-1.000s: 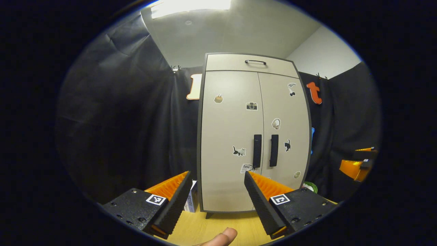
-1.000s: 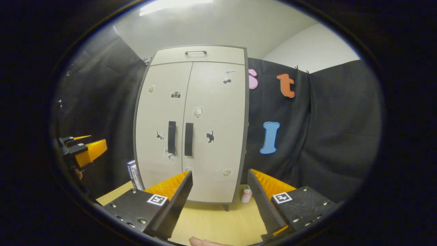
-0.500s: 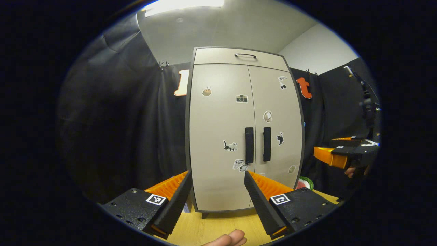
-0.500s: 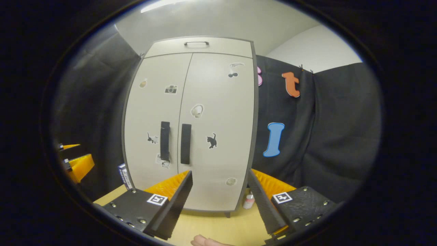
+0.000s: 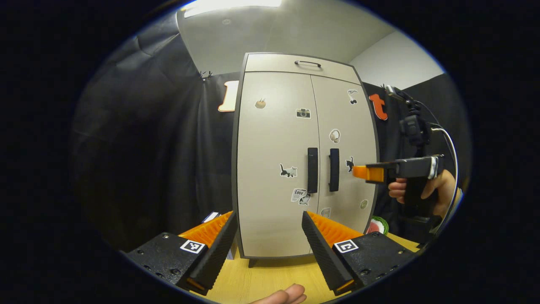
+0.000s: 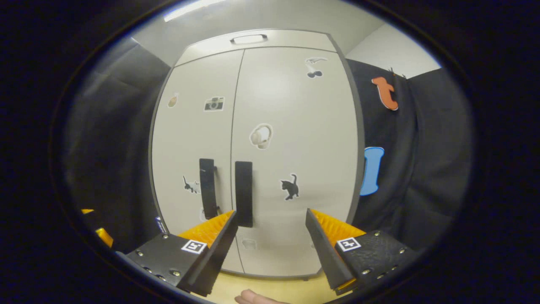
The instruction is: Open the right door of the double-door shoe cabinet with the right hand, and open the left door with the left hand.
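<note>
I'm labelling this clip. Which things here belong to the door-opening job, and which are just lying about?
Job:
right door
right handle
left door
left handle
right hand-held gripper, open
left hand-held gripper, open

Lying about:
door stickers
top drawer
green-and-red item beside the cabinet

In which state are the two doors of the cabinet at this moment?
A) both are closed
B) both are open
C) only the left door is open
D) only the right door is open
A: the left door and right door lie flush, meeting along one thin seam, with both handles side by side.
</note>
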Demonstrator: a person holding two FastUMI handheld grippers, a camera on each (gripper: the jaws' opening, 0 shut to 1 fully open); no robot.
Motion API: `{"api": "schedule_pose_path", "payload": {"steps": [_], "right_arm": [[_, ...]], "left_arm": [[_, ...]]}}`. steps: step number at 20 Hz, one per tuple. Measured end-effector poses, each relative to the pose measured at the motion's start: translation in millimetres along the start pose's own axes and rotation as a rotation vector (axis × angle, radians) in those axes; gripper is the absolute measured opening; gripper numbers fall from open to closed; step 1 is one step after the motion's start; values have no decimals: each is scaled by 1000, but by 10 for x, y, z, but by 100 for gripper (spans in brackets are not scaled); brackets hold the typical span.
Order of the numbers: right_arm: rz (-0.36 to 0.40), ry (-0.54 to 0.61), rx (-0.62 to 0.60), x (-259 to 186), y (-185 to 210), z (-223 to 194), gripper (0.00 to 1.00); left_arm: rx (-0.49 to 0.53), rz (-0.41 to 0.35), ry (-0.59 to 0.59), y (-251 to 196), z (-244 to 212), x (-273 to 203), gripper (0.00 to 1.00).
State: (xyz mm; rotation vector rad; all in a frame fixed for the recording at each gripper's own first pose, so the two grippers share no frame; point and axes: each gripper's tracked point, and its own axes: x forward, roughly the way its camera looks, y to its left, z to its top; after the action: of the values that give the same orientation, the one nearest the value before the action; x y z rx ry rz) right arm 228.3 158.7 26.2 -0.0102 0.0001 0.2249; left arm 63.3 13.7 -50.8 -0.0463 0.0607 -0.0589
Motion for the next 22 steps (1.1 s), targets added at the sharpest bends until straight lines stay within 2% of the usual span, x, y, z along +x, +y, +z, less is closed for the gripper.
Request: {"api": "schedule_pose_path", "payload": {"steps": [4,7,9,11,12,13,14,15,17,18,19,21,22], "right_arm": [[11,16,-7,358,161,-138,94],[27,-5,-1,624,298,-103,96],[-16,1,-17,799,275,-109,94],[-46,16,-6,895,279,-126,95],[-85,1,-4,905,219,-65,95],[-103,12,31,955,209,-115,90],[-110,5,54,927,216,-75,76],[-111,13,40,935,219,-98,75],[-90,-8,12,938,335,-93,63],[-105,-10,3,962,359,-105,42],[-120,-14,7,947,372,-104,26],[-105,-10,21,933,372,-110,16],[-91,-13,16,924,370,-109,16]], "left_arm": [[-28,-17,11,9,-127,-49,94],[-28,-45,24,-13,-229,-72,94],[-17,-46,24,11,-240,-65,96],[-2,-50,18,17,-250,-72,96],[4,-57,16,12,-255,-76,96],[9,-67,19,7,-280,-85,96],[10,-71,26,16,-301,-94,95],[8,-67,32,33,-326,-90,95],[-2,-57,30,76,-340,-85,96],[-6,-51,35,102,-355,-83,94],[-12,-42,42,135,-382,-88,94],[-23,-24,48,194,-404,-116,96],[-26,-19,53,222,-417,-132,96]]}}
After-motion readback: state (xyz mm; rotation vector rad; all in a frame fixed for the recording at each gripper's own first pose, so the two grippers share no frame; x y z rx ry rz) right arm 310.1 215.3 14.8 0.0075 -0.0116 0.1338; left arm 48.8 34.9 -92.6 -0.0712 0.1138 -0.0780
